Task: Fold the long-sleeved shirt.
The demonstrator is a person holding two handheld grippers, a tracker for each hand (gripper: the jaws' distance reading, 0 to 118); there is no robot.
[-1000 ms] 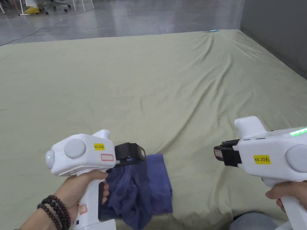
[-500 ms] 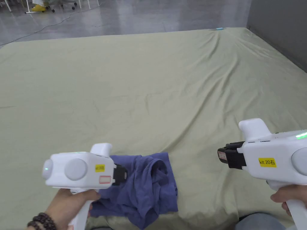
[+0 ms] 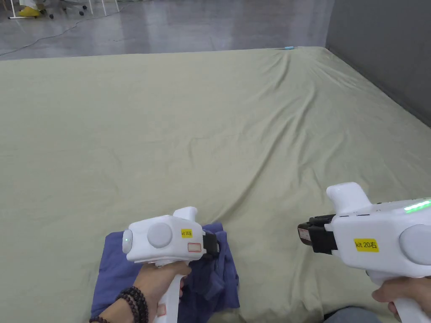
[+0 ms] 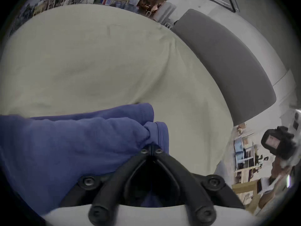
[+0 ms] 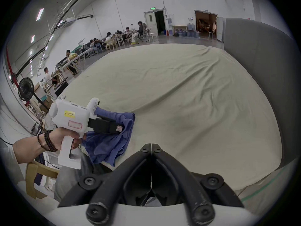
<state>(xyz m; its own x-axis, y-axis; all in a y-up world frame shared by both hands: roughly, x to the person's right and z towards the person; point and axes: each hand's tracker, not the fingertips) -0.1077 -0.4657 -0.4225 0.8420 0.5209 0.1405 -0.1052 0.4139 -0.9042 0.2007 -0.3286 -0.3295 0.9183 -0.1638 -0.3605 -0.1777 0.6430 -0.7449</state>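
The blue long-sleeved shirt [image 3: 111, 269] lies bunched near the front edge of the pale green sheet [image 3: 210, 126]. My left gripper [image 3: 216, 246] sits low over its right part. In the left gripper view its jaws [image 4: 151, 148] are closed, with a gathered fold of the shirt [image 4: 65, 139] pinched at the tips. The right gripper view shows the left gripper [image 5: 119, 128] against the shirt [image 5: 110, 141]. My right gripper [image 3: 301, 233] hovers to the right of the shirt, apart from it. Its jaws [image 5: 151, 146] are shut with nothing between them.
The sheet-covered surface stretches wide and wrinkled to the far side. A grey padded wall [image 3: 379, 54] runs along its right edge. Beyond lie a grey floor [image 3: 168, 25], tables, chairs and seated people [image 5: 107, 37]. A fan [image 5: 26, 89] stands at the left.
My left gripper has come down with the shirt, which hung bunched from it before and now lies spread to the left on the sheet. The right gripper has hardly moved.
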